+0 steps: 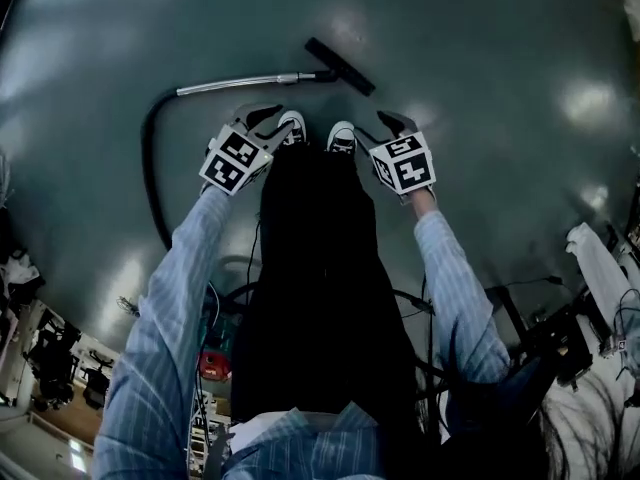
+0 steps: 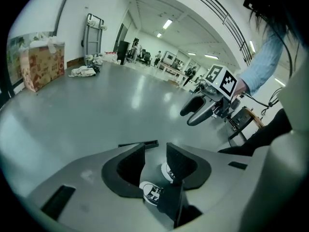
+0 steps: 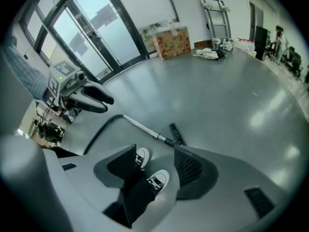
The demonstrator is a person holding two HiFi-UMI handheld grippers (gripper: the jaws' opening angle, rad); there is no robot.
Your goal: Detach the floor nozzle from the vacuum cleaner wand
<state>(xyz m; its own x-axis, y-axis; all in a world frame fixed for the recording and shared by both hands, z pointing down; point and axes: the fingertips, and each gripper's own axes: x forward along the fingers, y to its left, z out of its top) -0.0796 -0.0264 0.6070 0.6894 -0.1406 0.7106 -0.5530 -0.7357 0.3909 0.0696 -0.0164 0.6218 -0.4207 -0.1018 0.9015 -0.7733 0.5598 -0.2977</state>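
The vacuum's black floor nozzle (image 1: 340,65) lies on the grey floor, joined to the silver wand (image 1: 245,83), from which a black hose (image 1: 150,168) curves back to the left. I stand just behind them, my shoes (image 1: 291,126) pointing at the wand. My left gripper (image 1: 262,118) hangs open above my left shoe, nothing between its pads. My right gripper (image 1: 390,123) is wide open beside my right shoe, also with nothing in it. In the right gripper view the nozzle (image 3: 176,133) and wand (image 3: 140,125) lie just beyond the right gripper (image 3: 154,151). The left gripper (image 2: 155,151) sees the nozzle (image 2: 139,143) past its tips.
A cardboard box (image 3: 171,42) and a hand trolley (image 3: 215,13) stand far off by the wall and glass doors. Cables and equipment (image 1: 210,363) crowd the floor behind my legs. Desks and people show at the hall's far end (image 2: 164,62).
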